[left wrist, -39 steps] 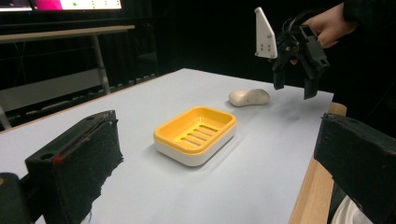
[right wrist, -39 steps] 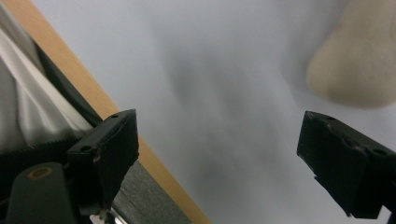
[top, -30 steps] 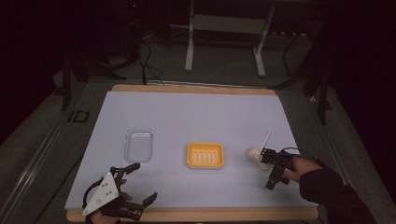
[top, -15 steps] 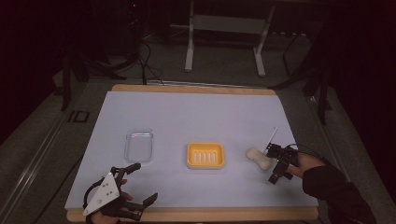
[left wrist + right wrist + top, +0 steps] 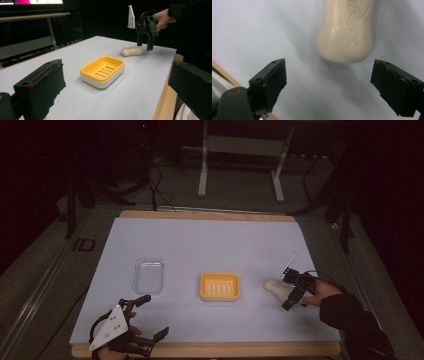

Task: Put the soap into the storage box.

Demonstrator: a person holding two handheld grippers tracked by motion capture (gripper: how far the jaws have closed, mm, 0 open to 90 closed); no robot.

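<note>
Below the right hand-held gripper [image 5: 328,82], smooth rounded cream soap [image 5: 345,30]

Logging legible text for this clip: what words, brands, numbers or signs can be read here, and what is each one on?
Bar of soap: raised lettering pressed into its top face, seen in the right gripper view between the open right tool; it runs sideways and is too soft to read for certain.
Yellow soap dish: no text seen.
Clear tray: no text seen.

Black fingers [image 5: 270,82], dark sleeve [image 5: 350,315]
</note>
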